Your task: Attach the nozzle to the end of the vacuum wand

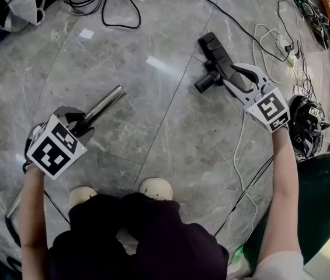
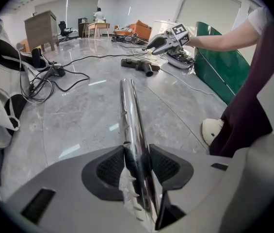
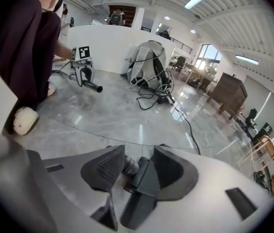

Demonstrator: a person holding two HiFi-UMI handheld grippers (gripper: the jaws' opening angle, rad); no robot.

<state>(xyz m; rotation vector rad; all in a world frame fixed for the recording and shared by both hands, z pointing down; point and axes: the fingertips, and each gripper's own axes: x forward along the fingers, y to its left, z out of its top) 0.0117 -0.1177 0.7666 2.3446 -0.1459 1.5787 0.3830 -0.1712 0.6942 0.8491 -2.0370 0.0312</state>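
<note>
Grey marble floor, with a loose black cable at the far edge and a white cable beside the right gripper; neither lies between the two parts. The person's shoe stands near the left gripper. A grey bag slumps on the floor, contents not visible. The left gripper is clamped on the chrome vacuum wand, whose free end points towards the nozzle, well apart from it. The nozzle lies on the floor between the partly open right jaws; no firm clamp is evident. Only the left gripper view shows a green panel and a wooden cabinet.
</note>
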